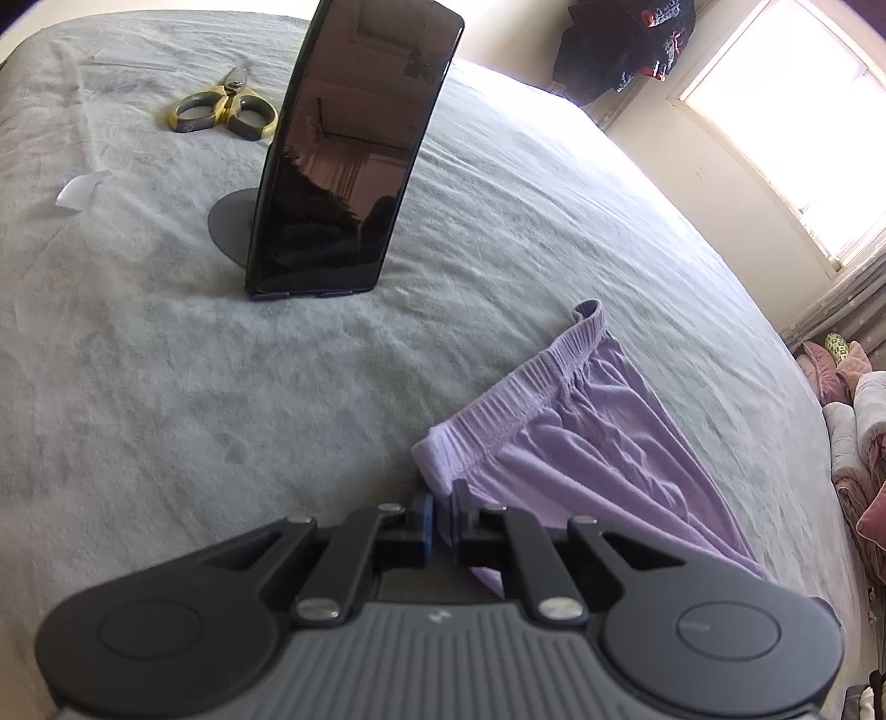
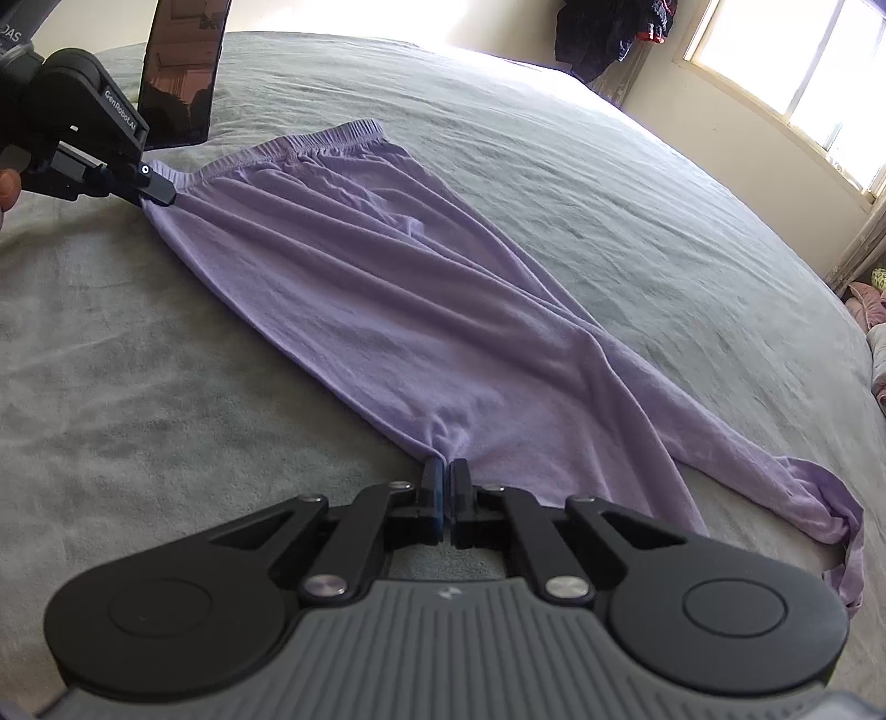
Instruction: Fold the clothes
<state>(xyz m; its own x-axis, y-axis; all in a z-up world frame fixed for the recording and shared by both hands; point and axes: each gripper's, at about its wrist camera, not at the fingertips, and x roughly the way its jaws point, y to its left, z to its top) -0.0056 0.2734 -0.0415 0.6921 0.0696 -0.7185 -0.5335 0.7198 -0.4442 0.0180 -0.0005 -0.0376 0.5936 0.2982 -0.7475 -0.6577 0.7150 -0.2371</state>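
Purple trousers [image 2: 387, 310] lie spread lengthwise on the grey bedspread [image 2: 609, 194], elastic waistband [image 2: 310, 147] at the far end, leg fabric running toward the near edge and bunching into a twisted end at lower right. Left gripper [image 2: 158, 191] sits at the waistband's near corner; its jaws are pressed together with a pinch of purple cloth between them, seen both from its own camera [image 1: 443, 501] and from the right wrist view. Right gripper [image 2: 447, 476] is down at the leg portion, jaws closed tight on a gathered fold of the same fabric, creases radiating from the pinch point. The cloth between the two grippers shows long diagonal folds. Part of a hand [image 2: 8, 188] is visible at the left frame edge behind the left gripper. A dark phone [image 1: 354, 149] stands upright on a round-based stand [image 1: 232, 221] on the bedspread, beyond the waistband. Yellow-handled scissors [image 1: 224, 108] lie farther back, well apart from the trousers, with a small white paper scrap [image 1: 80, 191] to their near left. A window [image 2: 786, 72] admits bright light at upper right; dark clothes [image 2: 609, 27] hang beside it.
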